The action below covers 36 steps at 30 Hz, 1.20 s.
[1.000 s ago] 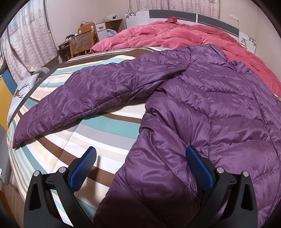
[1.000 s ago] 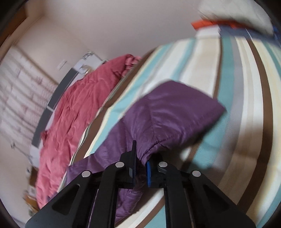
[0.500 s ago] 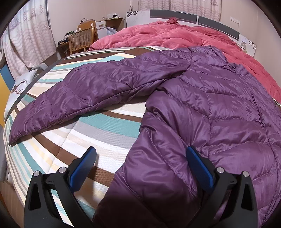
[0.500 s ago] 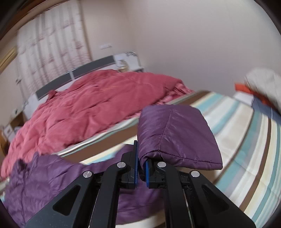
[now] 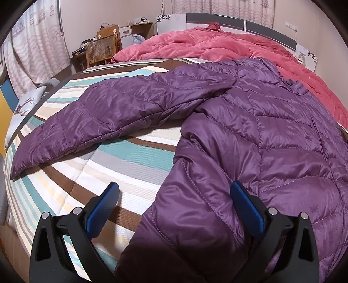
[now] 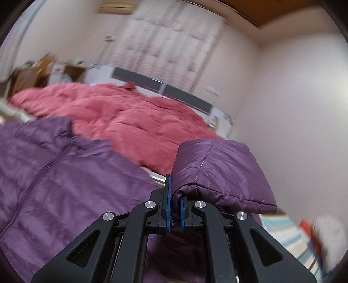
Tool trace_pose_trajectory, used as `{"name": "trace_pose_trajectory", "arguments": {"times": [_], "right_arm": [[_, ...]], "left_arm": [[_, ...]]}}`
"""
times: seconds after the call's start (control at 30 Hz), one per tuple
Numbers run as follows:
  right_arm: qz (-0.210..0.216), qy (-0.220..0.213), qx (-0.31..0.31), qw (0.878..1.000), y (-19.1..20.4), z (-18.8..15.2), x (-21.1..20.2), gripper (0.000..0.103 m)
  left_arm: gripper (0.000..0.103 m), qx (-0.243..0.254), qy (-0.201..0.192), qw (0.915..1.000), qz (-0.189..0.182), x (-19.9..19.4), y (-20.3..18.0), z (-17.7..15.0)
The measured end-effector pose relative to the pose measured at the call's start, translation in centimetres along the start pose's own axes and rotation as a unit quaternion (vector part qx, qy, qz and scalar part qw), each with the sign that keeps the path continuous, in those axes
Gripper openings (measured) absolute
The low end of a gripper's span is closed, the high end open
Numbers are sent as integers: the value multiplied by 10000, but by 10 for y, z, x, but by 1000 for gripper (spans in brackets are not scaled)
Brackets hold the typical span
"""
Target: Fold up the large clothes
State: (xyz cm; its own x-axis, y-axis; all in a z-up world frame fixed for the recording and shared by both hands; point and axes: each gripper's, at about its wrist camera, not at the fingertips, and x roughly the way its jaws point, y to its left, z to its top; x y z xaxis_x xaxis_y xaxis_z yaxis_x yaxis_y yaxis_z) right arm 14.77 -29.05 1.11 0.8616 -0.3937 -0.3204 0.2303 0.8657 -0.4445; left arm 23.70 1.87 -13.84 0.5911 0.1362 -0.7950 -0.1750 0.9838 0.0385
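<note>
A purple quilted jacket (image 5: 271, 135) lies spread on the striped bedspread (image 5: 121, 161). One sleeve (image 5: 121, 108) stretches out to the left. My left gripper (image 5: 174, 198) hovers open over the jacket's near hem edge, its right pad above the fabric and its left pad over the bedspread. In the right wrist view my right gripper (image 6: 175, 202) is shut on the cuff end of the other sleeve (image 6: 219, 174), held up above the jacket's body (image 6: 65, 185).
A pink duvet (image 5: 228, 45) covers the far half of the bed below the headboard (image 5: 239, 19). A wicker chair (image 5: 102, 50) and a desk stand at the back left. Curtains (image 5: 32, 50) hang on the left. A wall (image 6: 293, 108) is close on the right.
My right gripper has swung across with the sleeve cuff in it and rolled upright, from over the striped bedspread to above the jacket's body. The left gripper has stayed where it was.
</note>
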Motion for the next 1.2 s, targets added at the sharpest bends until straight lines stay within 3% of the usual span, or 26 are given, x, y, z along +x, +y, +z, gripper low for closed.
{"name": "trace_pose_trajectory", "arguments": {"times": [0.13, 0.27, 0.47, 0.67, 0.87, 1.03, 1.2], "right_arm": [[75, -371, -1025, 9940, 54, 6, -10, 7], [171, -769, -2070, 9752, 104, 3, -22, 6], [292, -1251, -3655, 9219, 158, -25, -34, 6], [628, -1115, -3717, 9195, 155, -24, -39, 6], [2019, -506, -3284, 9213, 149, -9, -44, 7], [2720, -86, -3081, 9116, 151, -4, -51, 7], [2832, 114, -2816, 9167, 161, -6, -51, 9]], "left_arm": [[101, 6, -3, 10000, 7, 0, 0, 0], [101, -5, -2, 10000, -8, 0, 1, 0], [101, -48, 16, 10000, -64, 2, 2, 0], [101, -73, 21, 9999, -90, 4, 1, 0], [101, -59, 13, 10000, -66, 3, 1, 0], [101, -55, 8, 10000, -61, 3, 1, 0], [101, -67, 13, 10000, -70, 2, 2, -1]]}}
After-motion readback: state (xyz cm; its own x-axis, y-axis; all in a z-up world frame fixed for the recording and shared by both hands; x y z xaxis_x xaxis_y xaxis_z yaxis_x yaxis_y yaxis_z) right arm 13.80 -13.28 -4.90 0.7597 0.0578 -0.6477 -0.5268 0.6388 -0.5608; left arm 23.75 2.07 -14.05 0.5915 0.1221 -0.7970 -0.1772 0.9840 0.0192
